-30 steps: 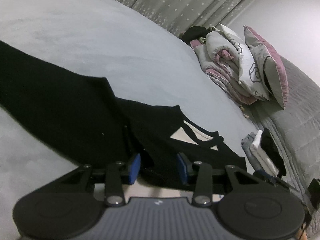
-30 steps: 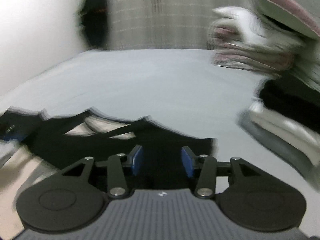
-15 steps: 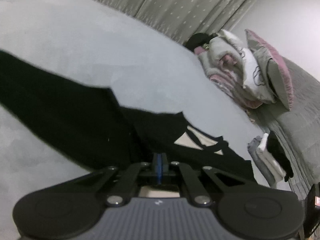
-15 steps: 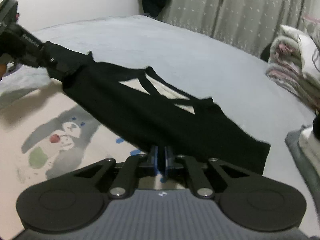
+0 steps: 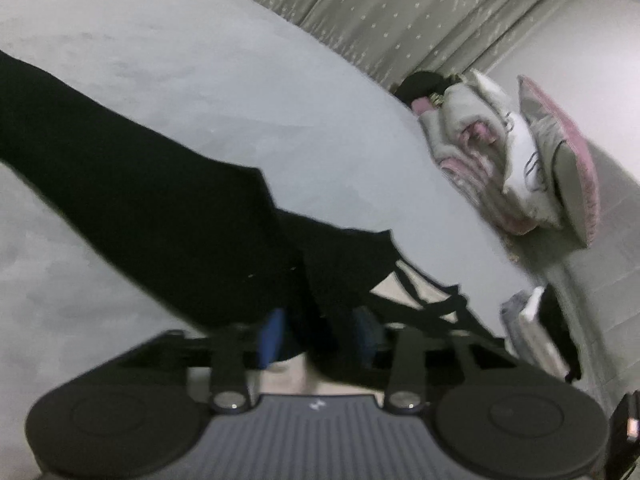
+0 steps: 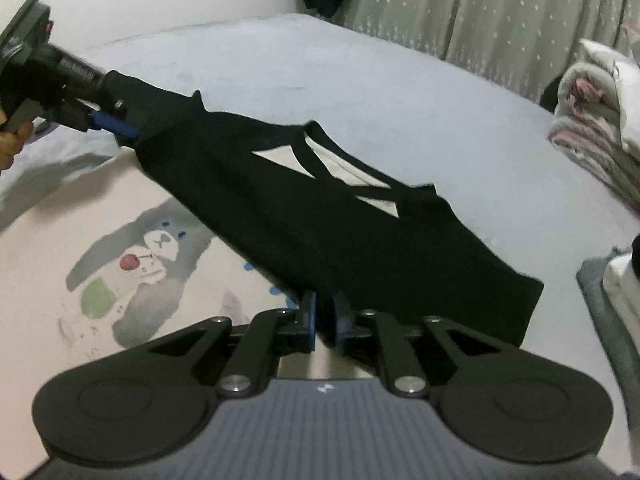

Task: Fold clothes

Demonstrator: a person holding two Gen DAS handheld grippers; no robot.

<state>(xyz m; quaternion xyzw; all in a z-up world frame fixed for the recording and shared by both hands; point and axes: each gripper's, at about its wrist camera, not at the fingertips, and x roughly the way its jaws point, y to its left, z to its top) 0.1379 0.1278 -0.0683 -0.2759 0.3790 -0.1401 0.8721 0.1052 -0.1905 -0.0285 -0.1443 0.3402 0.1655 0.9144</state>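
I see the grey bed [image 6: 360,80] filling most of both views, with a spotted grey curtain [image 5: 400,8] behind it. Nearer me, on the right wrist view, lies a cream sheet printed with a cartoon bear [image 6: 152,248], and the garment crosses its far edge.

The black strappy garment [image 6: 320,232] stretches in a long band from my left tool at the far left down to my right tool at the bottom. Its crossed straps show pale cloth through the gaps near the middle. Its lower right corner rests on the grey bed.

At the right stands a pile of folded bedding [image 5: 480,152] with a pink-edged pillow [image 5: 568,160] leaning on it. Nearer lies a small stack of folded clothes [image 5: 536,328], grey, white and black.

My left gripper [image 5: 318,336] has its blue pads spread apart, with a bunch of the black cloth lying between them; I cannot tell whether either pad presses it. From the right wrist view that same tool [image 6: 116,122] meets the garment's far end, and a hand [image 6: 12,140] shows at its grip.

My right gripper [image 6: 323,322] has its jaws nearly together, only a thin gap between the blue pads, pinching the garment's near edge.
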